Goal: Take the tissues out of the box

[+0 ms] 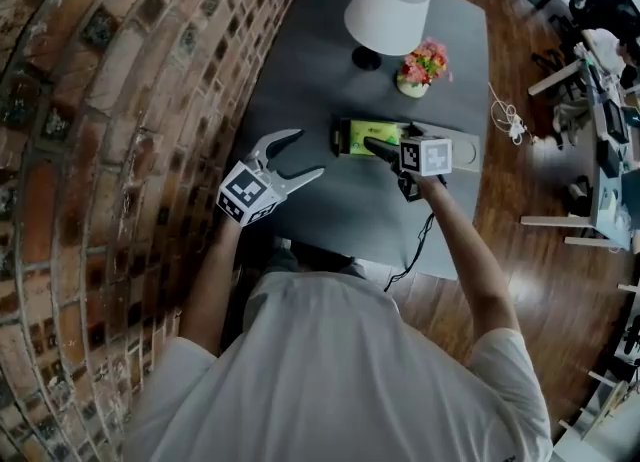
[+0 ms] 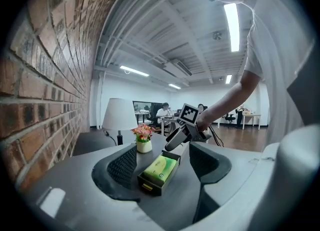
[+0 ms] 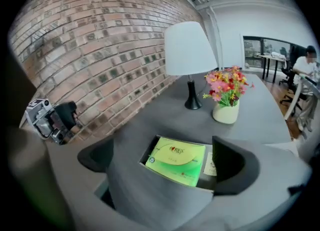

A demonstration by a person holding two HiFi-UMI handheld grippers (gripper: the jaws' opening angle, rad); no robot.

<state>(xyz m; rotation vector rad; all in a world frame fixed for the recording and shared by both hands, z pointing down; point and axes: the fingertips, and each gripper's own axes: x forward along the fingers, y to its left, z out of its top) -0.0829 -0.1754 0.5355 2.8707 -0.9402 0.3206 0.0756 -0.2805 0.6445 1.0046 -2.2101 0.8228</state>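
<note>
A low grey box [image 1: 467, 150] lies on the grey table, its dark drawer pulled out towards the brick wall. A green tissue pack [image 1: 358, 136] lies flat in the drawer [image 2: 150, 181]. My right gripper [image 1: 386, 139] hangs just above the pack [image 3: 176, 160] and points down at it. Its jaws are open, one on each side of the pack, and hold nothing. My left gripper [image 1: 308, 153] is open and empty, a little to the left of the drawer and aimed along the table at it. The left gripper [image 3: 52, 120] also shows by the wall in the right gripper view.
A white-shaded lamp [image 1: 387, 10] and a small pot of flowers [image 1: 424, 65] stand behind the box. The brick wall [image 1: 120, 100] runs along the table's left side. A cable [image 1: 420, 240] hangs over the near table edge. Office desks and seated people are far off.
</note>
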